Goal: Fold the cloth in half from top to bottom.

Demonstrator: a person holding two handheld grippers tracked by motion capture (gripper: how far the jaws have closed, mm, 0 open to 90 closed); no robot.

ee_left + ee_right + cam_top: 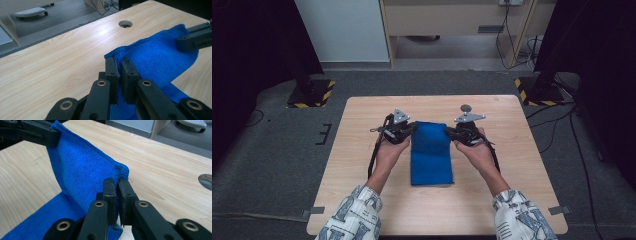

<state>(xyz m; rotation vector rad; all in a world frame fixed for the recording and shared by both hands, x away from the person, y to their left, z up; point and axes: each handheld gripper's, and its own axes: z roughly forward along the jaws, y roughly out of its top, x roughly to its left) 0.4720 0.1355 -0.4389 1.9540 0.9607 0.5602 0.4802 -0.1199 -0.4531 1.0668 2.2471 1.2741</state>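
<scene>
A blue towel [431,155] lies lengthwise on the middle of the wooden table [362,145], its far end lifted. My left gripper [413,128] is shut on the towel's far left corner [113,57], and the cloth shows between its closed jaws in the left gripper view. My right gripper [448,131] is shut on the far right corner [122,171]. The raised edge of the towel [82,167] hangs stretched between the two grippers, while the near part [45,217] rests flat on the table. The right gripper [193,40] shows across the cloth in the left gripper view.
A round cable hole [466,107] sits in the table beyond the right gripper. Bare wood lies on both sides of the towel. Stands with yellow-black striped bases [312,92] stand on the grey floor past the table's far corners, cables [562,115] trail at right.
</scene>
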